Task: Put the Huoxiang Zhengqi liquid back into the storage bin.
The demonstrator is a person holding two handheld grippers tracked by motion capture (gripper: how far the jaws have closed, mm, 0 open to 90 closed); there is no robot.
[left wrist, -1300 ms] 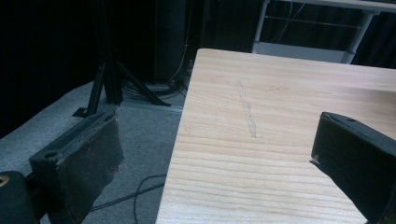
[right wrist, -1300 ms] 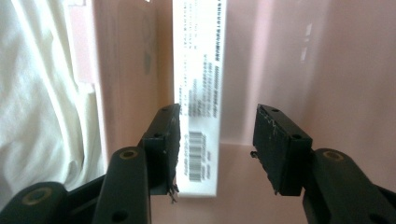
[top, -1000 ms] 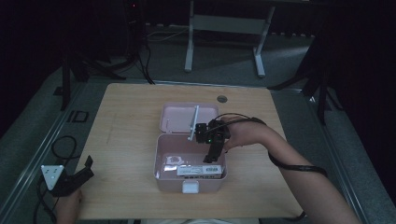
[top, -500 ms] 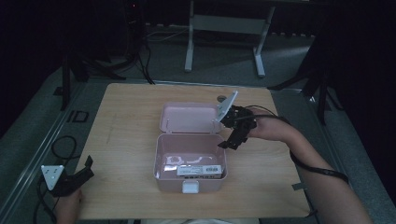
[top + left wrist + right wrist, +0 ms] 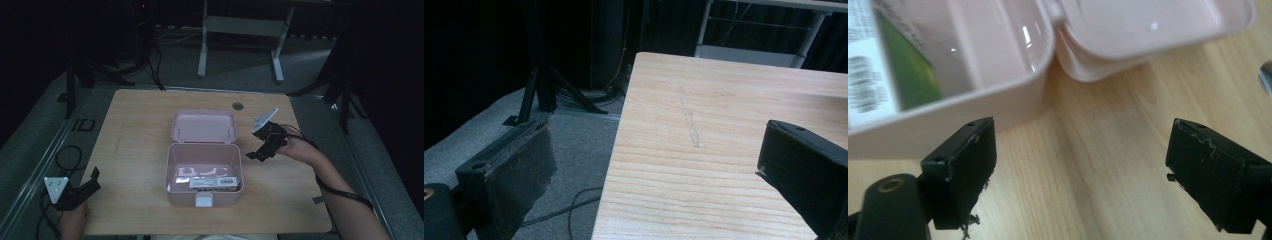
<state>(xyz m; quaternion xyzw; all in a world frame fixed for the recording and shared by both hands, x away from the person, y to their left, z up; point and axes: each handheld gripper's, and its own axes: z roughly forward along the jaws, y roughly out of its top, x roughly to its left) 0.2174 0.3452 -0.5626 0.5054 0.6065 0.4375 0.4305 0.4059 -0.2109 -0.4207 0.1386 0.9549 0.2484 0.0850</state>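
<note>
At the bench's front left corner my left gripper hangs just off the edge, its jaws spread wide with nothing between them; along its own jaws I see bare wood and the floor beside the bench.

In the middle of the bench stands the pink box, open, its lid thrown back flat toward the far edge. Inside lie a white labelled packet against the front wall and some pale, curved pieces I cannot make out behind it.

To the right of the box, my right gripper hovers low over bare wood, jaws wide apart and holding nothing. Its jaws have just been opening, with nothing between them. In its own view, the box's right wall sits just ahead of the jaws.

The risks as I judge them: the box looks light, so a sideways bump from my right gripper could slide it. Reaching for the lid at an angle could slip off its smooth rim, or close it on the packet.
</note>
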